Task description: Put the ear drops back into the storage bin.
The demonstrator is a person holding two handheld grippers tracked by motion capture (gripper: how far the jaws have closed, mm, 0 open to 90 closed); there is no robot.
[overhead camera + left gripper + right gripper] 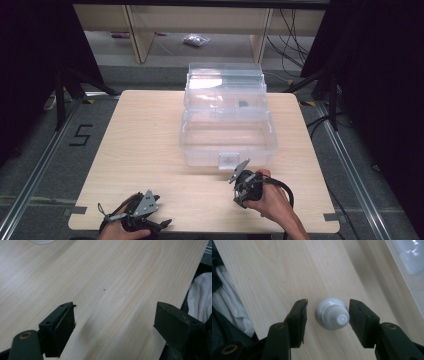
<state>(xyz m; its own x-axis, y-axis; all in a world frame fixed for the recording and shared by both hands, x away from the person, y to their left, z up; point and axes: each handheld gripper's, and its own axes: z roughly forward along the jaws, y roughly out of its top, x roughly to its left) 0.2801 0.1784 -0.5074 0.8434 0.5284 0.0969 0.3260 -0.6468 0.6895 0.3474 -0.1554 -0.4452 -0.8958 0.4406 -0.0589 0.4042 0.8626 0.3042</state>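
Right gripper (328, 312), at lower centre of its own view, brackets a small white knob (332, 313) standing on the table (274, 270); one jaw touches it, the other stands clear. Left gripper (115, 322) is open over bare wood.

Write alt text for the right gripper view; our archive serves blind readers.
A small white domed plastic piece with a stepped knob on top stands on a pale wooden table, between the two black jaws of the right claw. The right jaw sits at its edge; the left stands apart.
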